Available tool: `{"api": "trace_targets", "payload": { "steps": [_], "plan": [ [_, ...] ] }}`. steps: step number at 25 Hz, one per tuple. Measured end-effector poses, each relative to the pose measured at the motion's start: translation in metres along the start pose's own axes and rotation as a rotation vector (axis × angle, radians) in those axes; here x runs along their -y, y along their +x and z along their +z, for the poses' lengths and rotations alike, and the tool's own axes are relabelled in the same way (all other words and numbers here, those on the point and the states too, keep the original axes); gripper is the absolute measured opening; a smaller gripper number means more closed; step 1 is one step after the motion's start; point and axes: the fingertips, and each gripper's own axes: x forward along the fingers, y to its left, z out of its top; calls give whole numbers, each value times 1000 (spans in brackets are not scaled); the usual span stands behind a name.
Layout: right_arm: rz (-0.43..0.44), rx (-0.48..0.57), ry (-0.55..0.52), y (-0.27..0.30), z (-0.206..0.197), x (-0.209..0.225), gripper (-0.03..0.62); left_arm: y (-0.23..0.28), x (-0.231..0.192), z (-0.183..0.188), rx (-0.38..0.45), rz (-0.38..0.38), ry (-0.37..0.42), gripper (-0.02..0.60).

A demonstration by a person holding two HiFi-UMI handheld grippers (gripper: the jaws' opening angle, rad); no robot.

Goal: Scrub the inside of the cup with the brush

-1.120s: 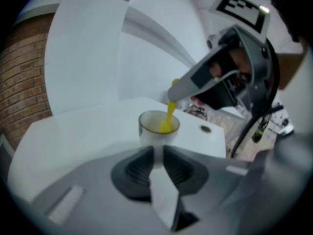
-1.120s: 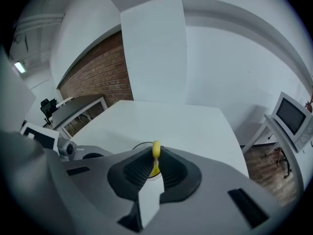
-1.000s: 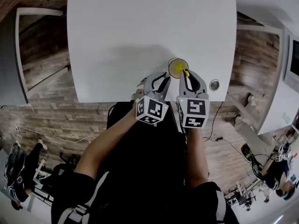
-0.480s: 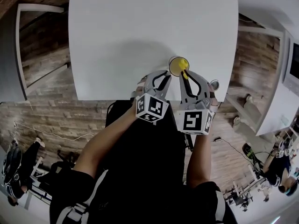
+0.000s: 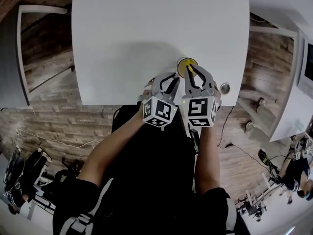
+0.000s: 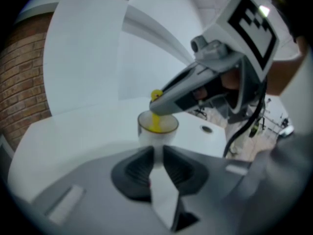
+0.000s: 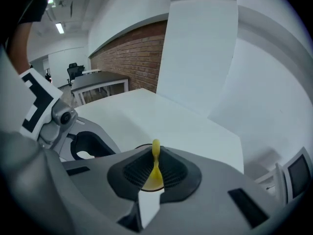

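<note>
The cup (image 5: 187, 65) stands upright on the white table (image 5: 127, 38), close to the table's near edge, with both grippers gathered on its near side. The left gripper (image 5: 170, 78) reaches the cup from the near left. In the left gripper view, its jaws (image 6: 157, 151) stand narrow, almost together, with a pale part of the cup's (image 6: 157, 129) near side pinched between the pads; which part of the cup this is cannot be made out. The right gripper (image 5: 192, 71) comes in just right of the left one, and its tips hang over the cup's rim. In the right gripper view, its jaws (image 7: 155, 156) are closed tight on the thin yellow handle of the brush (image 7: 155, 164), whose rounded end pokes up just past the pads. The brush (image 6: 156, 123) runs down from those jaws into the cup, and its yellow lower part shows inside against the cup's wall. Seen from the head camera, the brush (image 5: 191, 70) leans across the cup's near right rim. A round metal grommet (image 5: 224, 87) sits in the table to the right of the cup, apart from it. A brick wall (image 7: 132, 53) rises beyond the table's far side.
</note>
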Motion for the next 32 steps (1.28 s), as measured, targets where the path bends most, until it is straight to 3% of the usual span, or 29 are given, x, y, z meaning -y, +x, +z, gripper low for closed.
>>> {"api": "trace_targets", "payload": {
  "steps": [3, 7, 11, 18, 21, 27, 32],
  "plan": [
    [-10, -5, 99, 1, 5, 5, 29, 1, 3, 0, -3, -1, 0, 63],
    [-3, 68, 318, -1, 11, 18, 29, 4, 3, 3, -3, -3, -2, 61],
    [3, 157, 410, -12, 19, 22, 29, 3, 1, 2, -2, -6, -2, 61],
    [4, 236, 468, -30, 29, 26, 29, 2, 3, 1, 4, -8, -2, 61],
    [12, 214, 472, -16, 24, 20, 29, 3, 3, 2, 10, -16, -5, 61],
    [22, 76, 434, 10, 10, 8, 29, 2, 1, 1, 5, -19, 1, 61],
    [24, 108, 494, 10, 19, 11, 29, 3, -1, 0, 4, -19, 4, 61]
  ]
}}
